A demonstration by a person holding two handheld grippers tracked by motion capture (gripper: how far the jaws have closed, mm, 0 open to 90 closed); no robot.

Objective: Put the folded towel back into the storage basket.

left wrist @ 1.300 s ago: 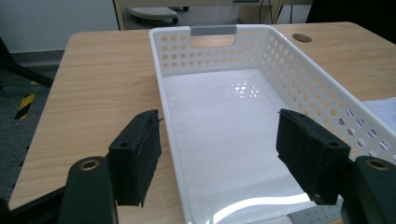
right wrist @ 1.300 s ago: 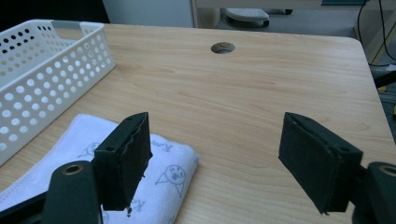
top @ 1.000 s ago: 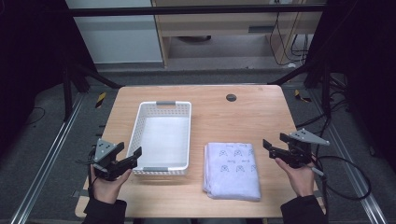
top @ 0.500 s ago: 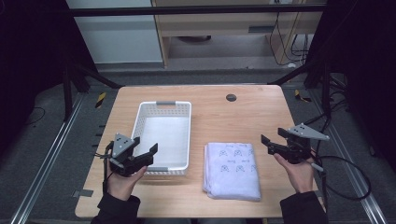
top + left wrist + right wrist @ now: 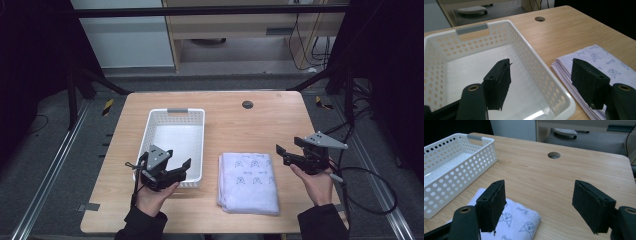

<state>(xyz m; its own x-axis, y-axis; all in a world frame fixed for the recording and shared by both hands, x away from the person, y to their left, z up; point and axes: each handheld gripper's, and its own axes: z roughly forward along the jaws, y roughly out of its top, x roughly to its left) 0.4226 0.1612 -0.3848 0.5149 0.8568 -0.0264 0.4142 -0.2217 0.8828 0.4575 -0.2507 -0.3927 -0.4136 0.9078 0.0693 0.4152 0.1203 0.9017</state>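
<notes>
Both grippers gape wide: left gripper (image 5: 181, 169) lower left over the white perforated plastic basket (image 5: 194, 116), right gripper (image 5: 283, 154) right of the folded lilac printed cloth (image 5: 248, 182).

You've got one white basket (image 5: 200, 125), one folded towel (image 5: 248, 182), one table (image 5: 280, 120) with one cable hole (image 5: 247, 104), and two claws: left (image 5: 182, 169), right (image 5: 281, 154).

Wooden table (image 5: 260, 125), cable hole near far edge: white perforated basket (image 5: 167, 120) at left; folded printed cloth (image 5: 248, 182) beside it.
</notes>
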